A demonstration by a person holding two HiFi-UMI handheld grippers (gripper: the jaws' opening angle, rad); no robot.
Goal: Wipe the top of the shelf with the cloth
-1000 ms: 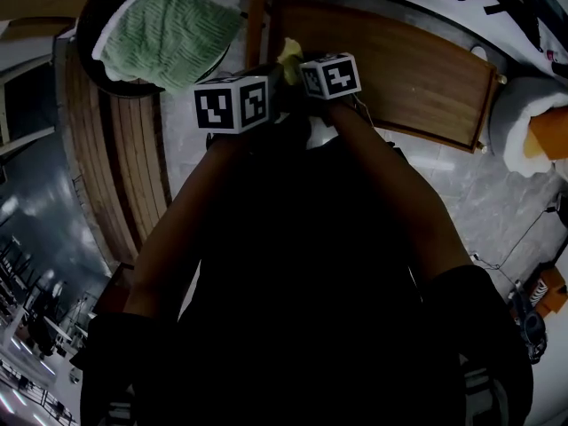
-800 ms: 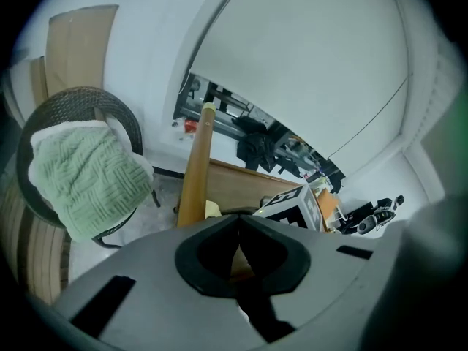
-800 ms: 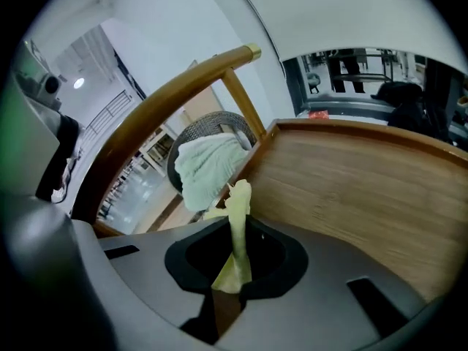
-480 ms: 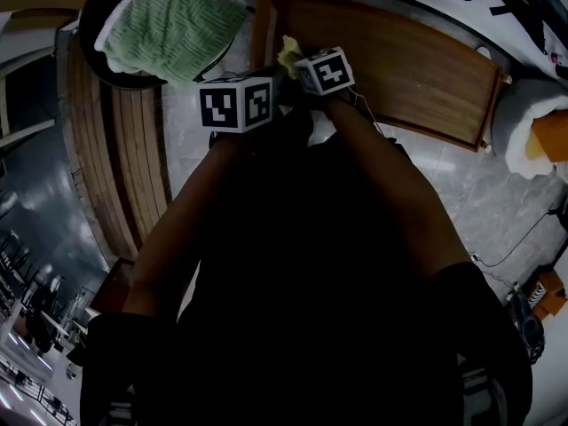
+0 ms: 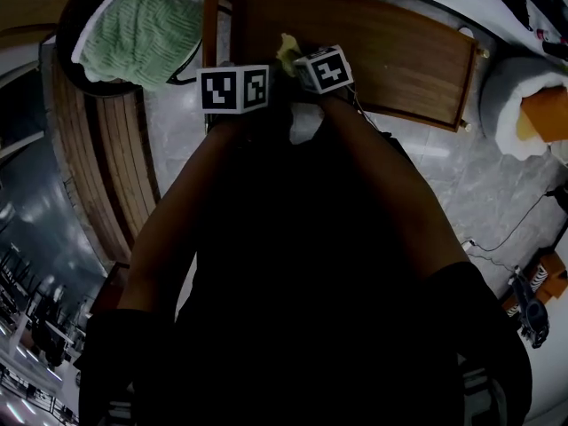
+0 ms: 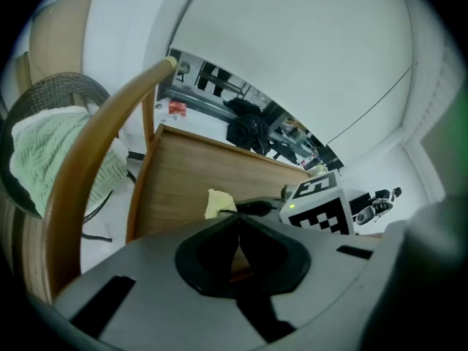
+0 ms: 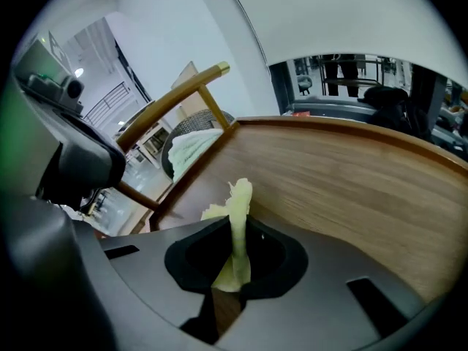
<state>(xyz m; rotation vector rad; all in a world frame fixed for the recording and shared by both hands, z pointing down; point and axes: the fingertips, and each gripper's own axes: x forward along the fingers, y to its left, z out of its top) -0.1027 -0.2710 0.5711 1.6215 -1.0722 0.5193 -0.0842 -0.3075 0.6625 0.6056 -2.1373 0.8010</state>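
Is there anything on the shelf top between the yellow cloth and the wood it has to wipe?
Nothing visible. The right hand-held gripper is shut on the cloth over the shelf top, and the wood ahead of it looks bare.

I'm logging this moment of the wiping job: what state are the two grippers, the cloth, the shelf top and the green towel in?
Left gripper: shut, empty.
Right gripper: shut on the cloth.
Cloth: pinched, bunched, sticking up past the jaws.
Shelf top: bare where it shows.
Green towel: crumpled in a basket.
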